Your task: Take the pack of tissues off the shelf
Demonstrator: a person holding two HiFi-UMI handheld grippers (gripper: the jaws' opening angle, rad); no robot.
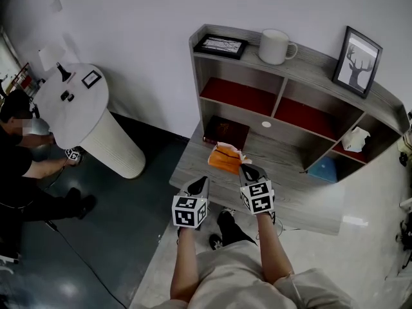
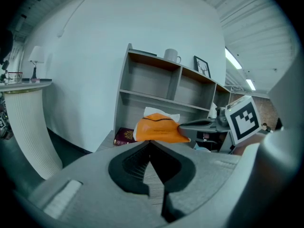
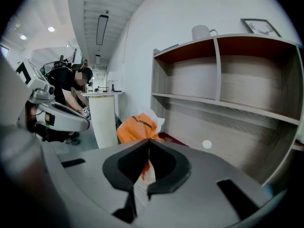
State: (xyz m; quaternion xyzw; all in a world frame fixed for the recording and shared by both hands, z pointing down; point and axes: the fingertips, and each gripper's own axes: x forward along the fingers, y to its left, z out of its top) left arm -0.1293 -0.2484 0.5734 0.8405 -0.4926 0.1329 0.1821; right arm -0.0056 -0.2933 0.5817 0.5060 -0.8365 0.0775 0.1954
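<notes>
I find the right hand-held gripper clenched on a corner of the tissue pack, hanging above the desk before the shelf, left hand-held gripper closed empty; I judge it light, soft, crushable, best pinched at its edge.

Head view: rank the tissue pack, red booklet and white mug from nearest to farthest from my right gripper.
1. Tissue pack: pinched in the right gripper, just to its left.
2. Red booklet: on the desk, behind and to the left.
3. White mug: atop the shelf, farthest back.
</notes>
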